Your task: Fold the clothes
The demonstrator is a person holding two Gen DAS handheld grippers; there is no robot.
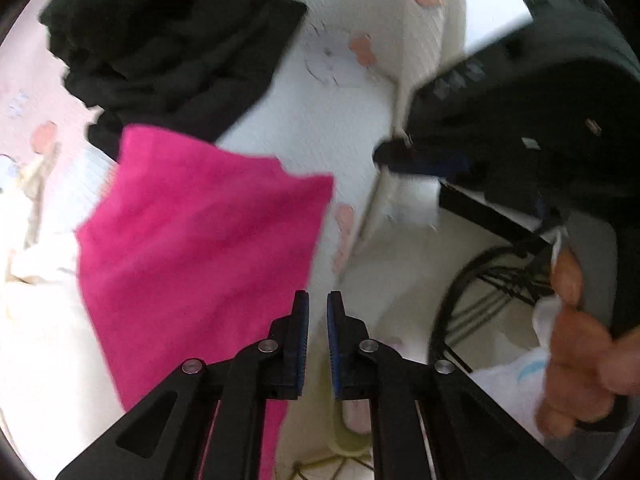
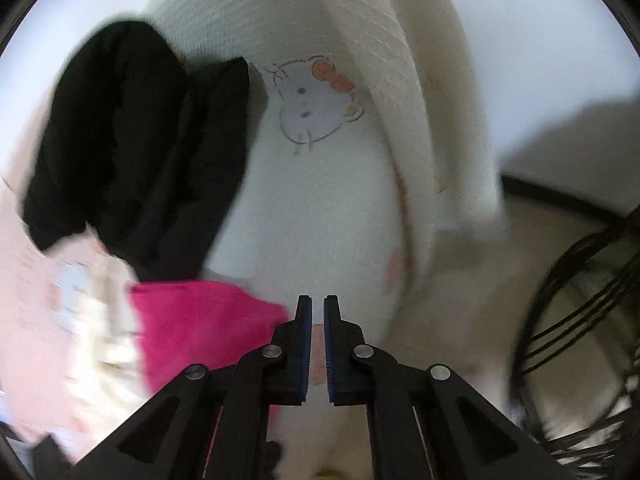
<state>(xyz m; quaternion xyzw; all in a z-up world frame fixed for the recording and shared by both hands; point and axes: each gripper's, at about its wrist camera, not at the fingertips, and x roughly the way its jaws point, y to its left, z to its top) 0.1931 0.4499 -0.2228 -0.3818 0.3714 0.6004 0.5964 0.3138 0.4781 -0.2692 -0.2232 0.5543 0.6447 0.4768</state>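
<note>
A bright pink cloth (image 1: 200,232) lies on a white bed sheet (image 1: 320,128) printed with cat faces; it also shows in the right wrist view (image 2: 200,320). A pile of black clothes (image 1: 168,48) lies beyond it, also seen in the right wrist view (image 2: 132,152). My left gripper (image 1: 318,300) hovers at the pink cloth's right edge, jaws nearly closed with a narrow gap, holding nothing. My right gripper (image 2: 317,304) is likewise nearly closed and empty, over the white sheet (image 2: 320,208). The right gripper's body (image 1: 520,120) shows in the left wrist view, its tips at the sheet's hanging edge.
The sheet hangs over the bed's edge (image 2: 440,140) on the right. A black wire rack (image 2: 580,320) stands on the floor to the right, also in the left wrist view (image 1: 492,280). Cream bedding (image 1: 36,280) lies at left. A hand (image 1: 576,340) holds the right gripper.
</note>
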